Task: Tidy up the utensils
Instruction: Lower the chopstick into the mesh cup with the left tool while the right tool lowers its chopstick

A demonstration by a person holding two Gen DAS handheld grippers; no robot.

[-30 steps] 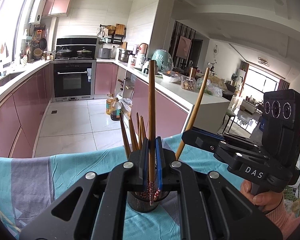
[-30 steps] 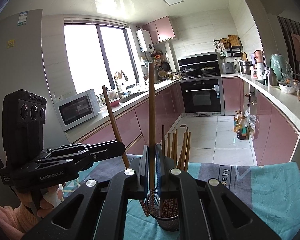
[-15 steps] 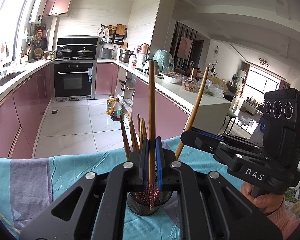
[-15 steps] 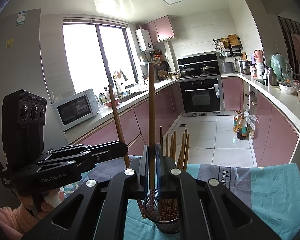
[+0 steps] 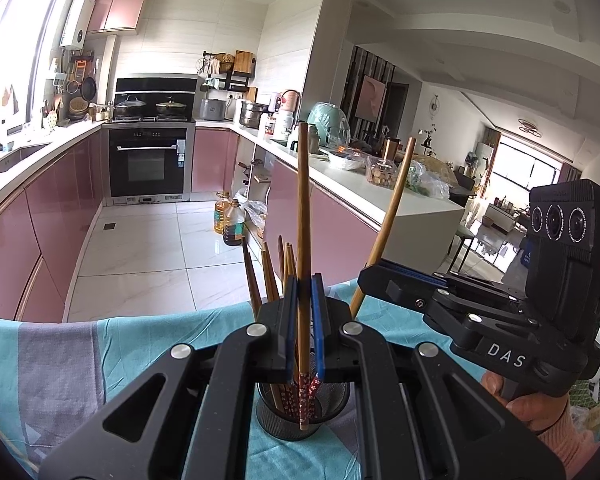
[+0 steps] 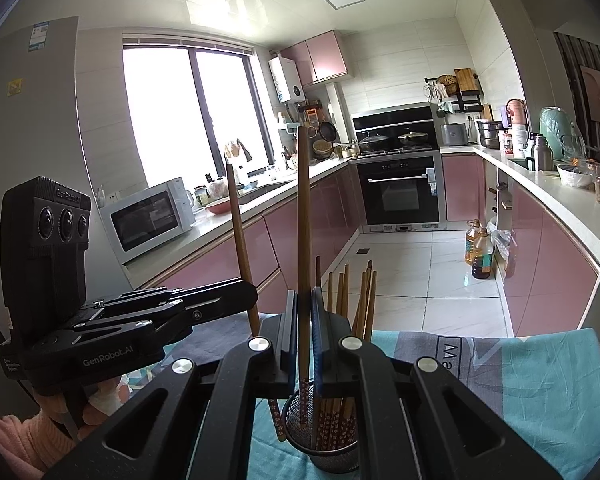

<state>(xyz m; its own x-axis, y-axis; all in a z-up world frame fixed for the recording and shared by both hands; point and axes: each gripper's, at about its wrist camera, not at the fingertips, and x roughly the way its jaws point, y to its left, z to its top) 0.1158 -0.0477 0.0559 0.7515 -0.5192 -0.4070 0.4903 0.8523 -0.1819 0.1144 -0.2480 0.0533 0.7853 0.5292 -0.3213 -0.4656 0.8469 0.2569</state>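
Observation:
A black mesh utensil cup (image 5: 332, 400) (image 6: 332, 452) stands on the teal cloth and holds several wooden chopsticks (image 5: 268, 276) (image 6: 360, 292). My left gripper (image 5: 304, 312) is shut on one upright chopstick (image 5: 302, 200); its patterned end hangs at the cup's mouth. My right gripper (image 6: 303, 320) is shut on another upright chopstick (image 6: 303, 208), its lower end inside the cup's rim. In the left wrist view the right gripper (image 5: 370, 276) holds its chopstick (image 5: 392, 208) tilted; in the right wrist view the left gripper (image 6: 248, 296) holds its chopstick (image 6: 238, 240).
The teal and grey cloth (image 5: 60, 360) (image 6: 540, 380) covers the table, whose far edge drops to the kitchen floor. Pink cabinets, an oven (image 5: 148, 164) and a microwave (image 6: 148, 220) stand far behind. Oil bottles (image 5: 230, 220) sit on the floor.
Both grippers have moved down a little over the cup, and both held chopsticks have sunk lower toward it. The grips have not changed.

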